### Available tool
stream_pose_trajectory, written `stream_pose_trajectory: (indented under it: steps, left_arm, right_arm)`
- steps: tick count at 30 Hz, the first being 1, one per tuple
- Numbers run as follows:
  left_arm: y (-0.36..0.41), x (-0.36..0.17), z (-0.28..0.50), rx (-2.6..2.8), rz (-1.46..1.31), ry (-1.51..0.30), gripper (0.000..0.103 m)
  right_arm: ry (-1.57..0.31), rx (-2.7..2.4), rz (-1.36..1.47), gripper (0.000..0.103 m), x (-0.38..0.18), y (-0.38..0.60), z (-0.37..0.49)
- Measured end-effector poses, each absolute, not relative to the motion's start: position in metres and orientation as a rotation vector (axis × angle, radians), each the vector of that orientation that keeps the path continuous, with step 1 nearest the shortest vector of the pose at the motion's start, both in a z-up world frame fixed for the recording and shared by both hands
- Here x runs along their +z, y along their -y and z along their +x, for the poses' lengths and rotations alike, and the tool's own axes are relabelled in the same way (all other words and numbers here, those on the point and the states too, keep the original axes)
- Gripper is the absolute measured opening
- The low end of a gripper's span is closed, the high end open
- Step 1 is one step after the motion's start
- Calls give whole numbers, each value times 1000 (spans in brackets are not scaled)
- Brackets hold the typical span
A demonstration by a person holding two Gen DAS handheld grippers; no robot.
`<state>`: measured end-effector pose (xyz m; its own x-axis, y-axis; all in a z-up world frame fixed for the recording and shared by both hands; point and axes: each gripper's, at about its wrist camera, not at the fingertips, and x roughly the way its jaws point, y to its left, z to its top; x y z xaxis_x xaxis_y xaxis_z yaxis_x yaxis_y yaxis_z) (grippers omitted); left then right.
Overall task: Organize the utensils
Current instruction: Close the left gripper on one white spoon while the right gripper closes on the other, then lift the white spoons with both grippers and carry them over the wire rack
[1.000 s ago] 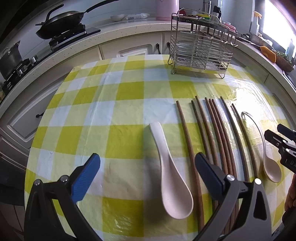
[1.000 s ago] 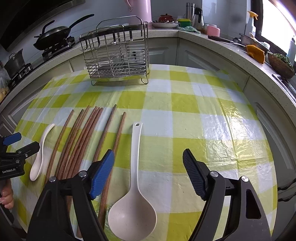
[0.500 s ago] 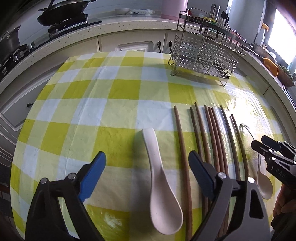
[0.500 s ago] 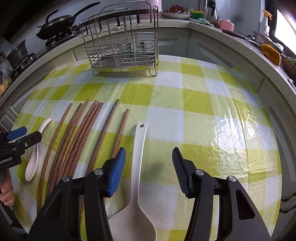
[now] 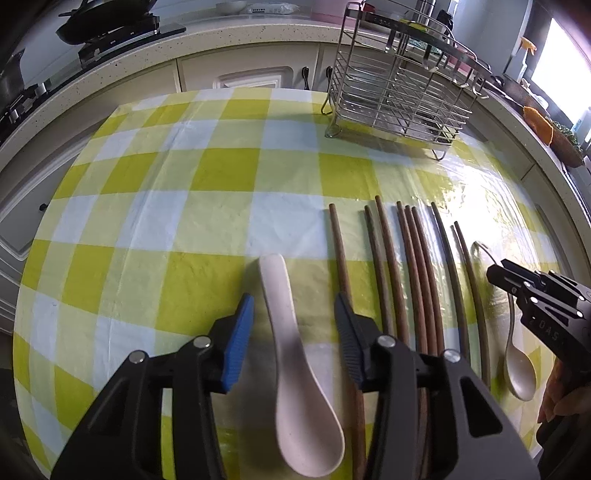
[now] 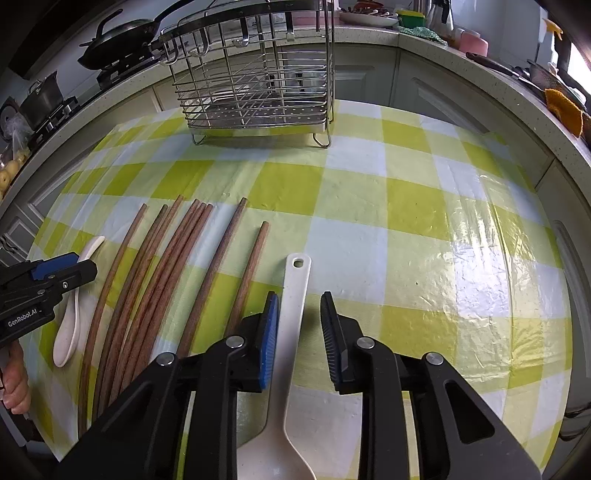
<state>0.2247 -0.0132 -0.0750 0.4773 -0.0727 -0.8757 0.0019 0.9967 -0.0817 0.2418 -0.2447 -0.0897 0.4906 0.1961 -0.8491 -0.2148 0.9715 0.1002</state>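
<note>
A short white soup spoon [image 5: 295, 350] lies on the checked tablecloth, and my left gripper [image 5: 293, 332] is open with its fingers on either side of the spoon's handle. A long white ladle [image 6: 291, 332] lies to the right of several brown chopsticks [image 6: 166, 277]. My right gripper [image 6: 297, 332] is open and straddles the ladle's handle, its left pad close to it. The chopsticks [image 5: 406, 277] lie in a row between the two spoons. The ladle [image 5: 517, 365] and right gripper [image 5: 546, 306] show at the right of the left wrist view.
A wire utensil rack [image 6: 255, 81] stands at the far side of the table [image 6: 443, 206]; it also shows in the left wrist view [image 5: 399, 96]. Kitchen counters with a stove and pans [image 5: 107, 26] run behind the table.
Both grippers have lowered and moved forward over their spoons. Both jaws have narrowed from wide open to a smaller gap around the handles.
</note>
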Motion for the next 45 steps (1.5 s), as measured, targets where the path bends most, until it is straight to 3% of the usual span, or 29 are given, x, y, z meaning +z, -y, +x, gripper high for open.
stream_pose_trajectory:
  steps: [3, 11, 30, 35, 45]
  left_arm:
    - [16, -79, 224, -45, -60, -1074, 29]
    - [10, -83, 226, -42, -64, -1065, 14]
    - [14, -28, 219, -66, -55, -802, 13]
    - [14, -1, 232, -70, -50, -709, 6]
    - [20, 62, 277, -84, -37, -568, 6]
  right_arm:
    - [-1031, 247, -24, 25, -92, 243, 241]
    - [-1008, 244, -30, 14, -92, 243, 239]
    - [-687, 204, 39, 13, -18, 253, 212]
    - [-572, 206, 42, 9, 12, 251, 223]
    - [-493, 220, 45, 7, 56, 242, 269]
